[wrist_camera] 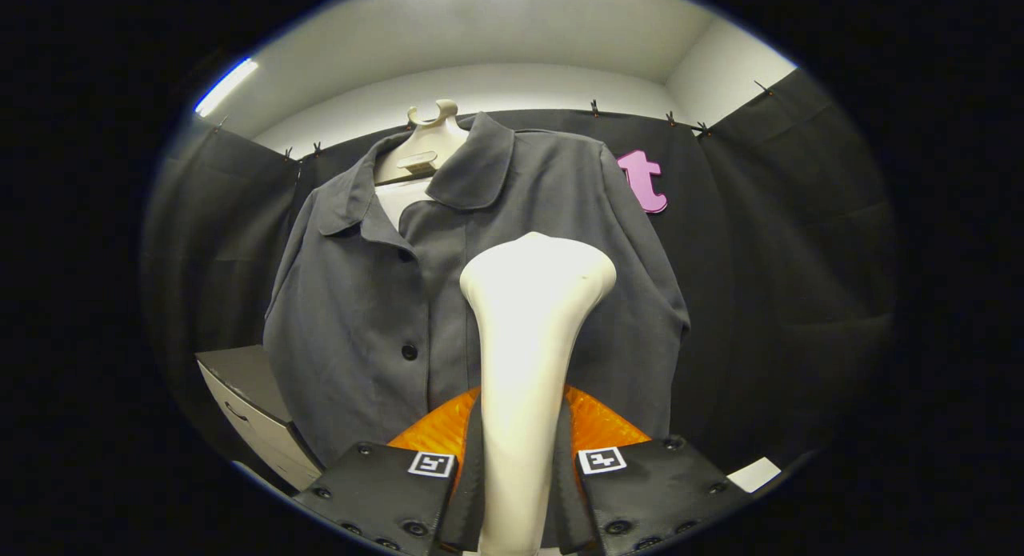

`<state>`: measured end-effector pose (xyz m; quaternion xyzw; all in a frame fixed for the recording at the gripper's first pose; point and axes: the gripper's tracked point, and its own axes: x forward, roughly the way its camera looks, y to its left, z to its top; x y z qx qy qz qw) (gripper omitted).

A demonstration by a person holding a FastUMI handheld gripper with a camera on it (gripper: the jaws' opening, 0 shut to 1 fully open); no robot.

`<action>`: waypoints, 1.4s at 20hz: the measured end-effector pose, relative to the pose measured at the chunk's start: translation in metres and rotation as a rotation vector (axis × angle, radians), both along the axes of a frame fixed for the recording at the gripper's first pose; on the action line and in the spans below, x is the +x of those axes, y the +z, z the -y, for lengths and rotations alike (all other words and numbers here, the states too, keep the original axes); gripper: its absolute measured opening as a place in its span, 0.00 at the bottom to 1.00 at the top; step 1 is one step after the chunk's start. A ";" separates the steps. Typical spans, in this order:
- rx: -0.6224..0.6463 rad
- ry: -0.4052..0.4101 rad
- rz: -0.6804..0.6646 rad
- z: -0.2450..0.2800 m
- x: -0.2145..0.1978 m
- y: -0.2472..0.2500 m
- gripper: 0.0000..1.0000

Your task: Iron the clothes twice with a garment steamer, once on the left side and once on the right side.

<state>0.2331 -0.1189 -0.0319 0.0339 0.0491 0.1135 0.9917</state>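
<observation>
A grey collared shirt with dark buttons hangs on a cream mannequin hanger against the booth's black wall. A cream garment steamer stands upright between my fingers, its handle running down between them and its wide head raised in front of the shirt's right half. My gripper is shut on the steamer's handle, with both fingers pressing on its sides. An orange ribbed part of the steamer shows behind the handle, just above the fingers. How far the steamer head stands from the cloth cannot be told.
A white cabinet with a grey top stands low to the left of the shirt. A small white patch lies low on the right by the black wall. White walls and ceiling lights show above the cloth.
</observation>
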 end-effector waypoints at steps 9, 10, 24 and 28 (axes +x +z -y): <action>-0.010 -0.011 -0.013 0.004 -0.001 -0.014 0.42; -0.008 -0.013 -0.022 0.005 -0.003 -0.020 0.42; -0.003 -0.028 -0.158 0.014 -0.039 -0.104 0.42; -0.002 -0.030 -0.200 0.018 -0.052 -0.128 0.42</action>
